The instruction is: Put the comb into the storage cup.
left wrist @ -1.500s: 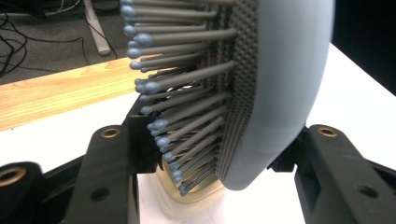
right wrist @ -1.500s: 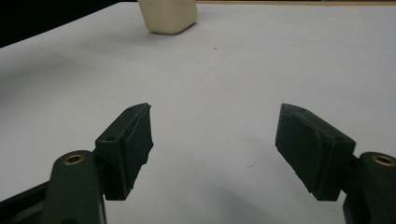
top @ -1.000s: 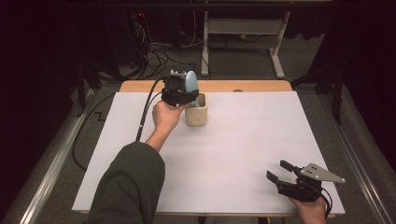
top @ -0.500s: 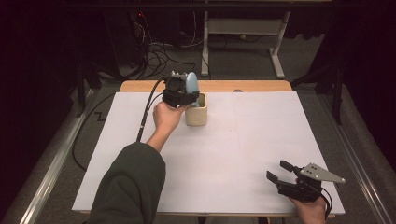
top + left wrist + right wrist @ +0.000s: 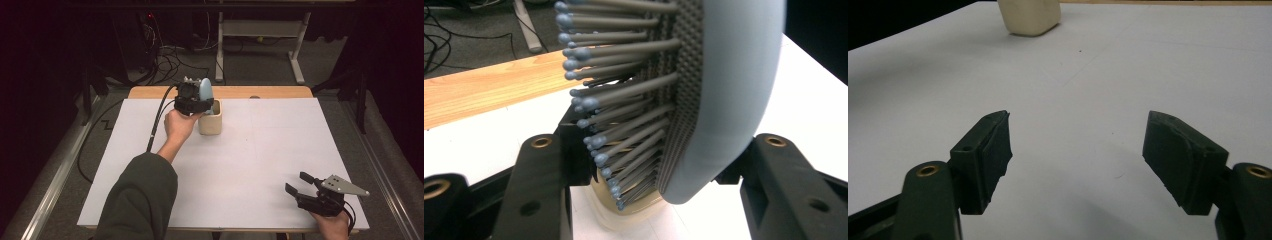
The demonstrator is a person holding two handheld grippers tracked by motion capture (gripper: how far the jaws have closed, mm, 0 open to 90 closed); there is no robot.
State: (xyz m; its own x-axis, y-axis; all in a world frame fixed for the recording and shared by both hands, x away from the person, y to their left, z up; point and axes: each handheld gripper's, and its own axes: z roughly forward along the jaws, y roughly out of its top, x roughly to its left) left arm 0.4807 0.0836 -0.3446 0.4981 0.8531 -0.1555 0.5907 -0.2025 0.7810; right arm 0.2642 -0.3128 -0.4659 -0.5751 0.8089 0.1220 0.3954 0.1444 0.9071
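Observation:
A light-blue hairbrush (image 5: pixel 205 90) with grey bristles stands upright, its lower end down in a cream cup (image 5: pixel 210 125) at the back middle of the white tabletop (image 5: pixel 250 165). My left gripper (image 5: pixel 199 103) is shut on the hairbrush just above the cup's rim. In the left gripper view the brush head (image 5: pixel 724 100) sits between the two jaws, bristles (image 5: pixel 624 85) toward the left jaw, with the cup (image 5: pixel 624 217) below. My right gripper (image 5: pixel 296 182) rests near the front right corner, open with nothing between its fingers. The right gripper view has its jaws (image 5: pixel 1075 145) wide apart and the cup (image 5: pixel 1029 17) far ahead.
A wooden strip (image 5: pixel 260 92) runs along the table's back edge. The left gripper's black cable (image 5: pixel 157 120) trails off the left side. Table legs and loose cables lie on the floor behind.

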